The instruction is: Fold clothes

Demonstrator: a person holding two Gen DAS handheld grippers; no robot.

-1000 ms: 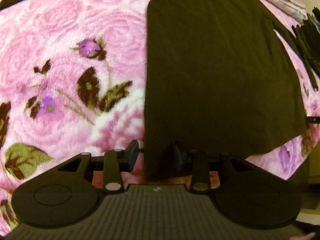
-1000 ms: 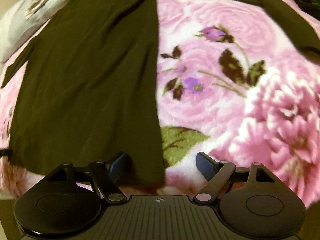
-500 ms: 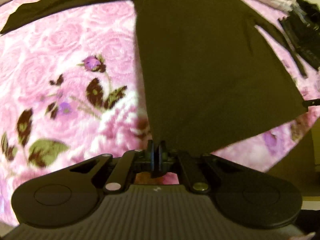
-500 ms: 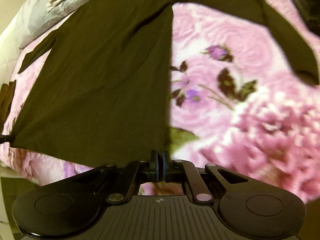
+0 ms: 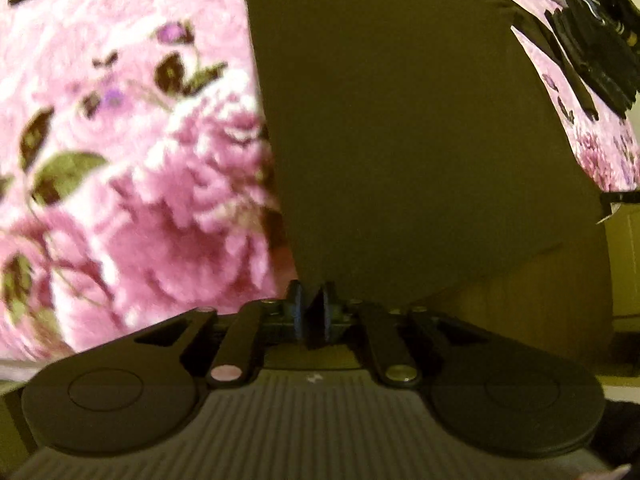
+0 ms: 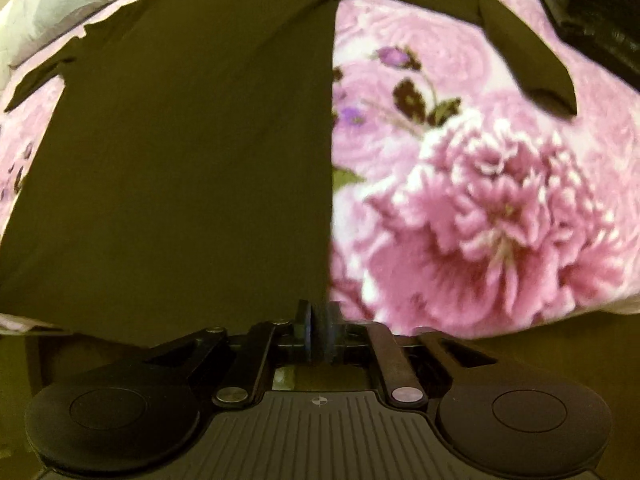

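dark long-sleeved shirt (image 5: pixel 400 128) is spread across a pink floral blanket (image 5: pixel 132 208) on the bed, with its bottom hem lifted toward both cameras. left gripper (image 5: pixel 311 316) is clamped on one bottom corner of the shirt; fabric sits pinched between the blue pads and the jaws are easing apart slightly, cloth between them. right gripper (image 6: pixel 319 334) is clamped on the other bottom corner, pads pressed on the hem, jaws likewise reading as opening, with fabric between them in the right wrist view. from the left wrist view the shirt body fans up and away from the gripper, one sleeve running off toward the top left. from the right wrist view the straight side edge of the shirt runs up from the pads, and one sleeve (image 6: pixel 524 56) lies angled across the blanket at upper right. a black ribbed object (image 5: pixel 592 56) sits on the blanket beyond the shirt, identity unclear. pale crumpled bedding (image 6: pixel 52 12) lies past the shirt's collar end. both views are motion-blurred.
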